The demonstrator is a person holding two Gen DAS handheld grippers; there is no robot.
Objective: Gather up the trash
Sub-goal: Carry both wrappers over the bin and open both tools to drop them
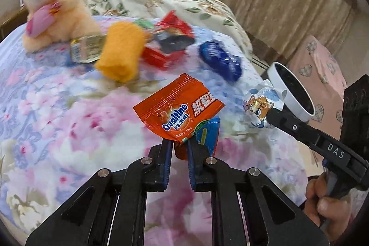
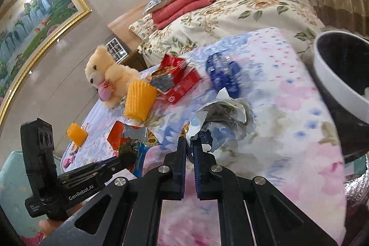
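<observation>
— What is the left claw [image 1: 179,146] holding?

— Its blue-padded jaws are pinched on the bottom edge of an orange Ovaltine sachet [image 1: 177,107], which stands up above the fingertips, clear of the bed [image 1: 69,130]. A blue-green wrapper [image 1: 207,137] is caught in the same pinch, tucked just behind and to the right of the sachet.

— And the right claw [image 2: 189,142]?

— Closed on a crumpled white wrapper [image 2: 223,119] with a cartoon cat printed on it. From the left wrist camera the same wrapper [image 1: 260,110] hangs off the tip of the right claw [image 1: 268,113], to the right of the left claw and apart from the sachet.

— Where is the bin?

— A white-rimmed bin [image 2: 341,84] with a dark inside sits at the edge of the bed, right of the right claw and close beyond the cat wrapper. Something pale lies inside near the rim; I cannot tell what.

— What lies farther out on the bed?

— Ahead of both claws: a blue wrapper [image 1: 221,61], blurred; a red box [image 1: 161,57] with a torn red packet [image 1: 173,27] resting on it; a yellow foam sleeve [image 1: 122,52]; and a cream teddy bear [image 1: 53,4] hugging a pink heart, far left. In the right wrist view, a second, smaller yellow foam piece [image 2: 77,134] lies left of the right claw, beyond the left claw.
</observation>
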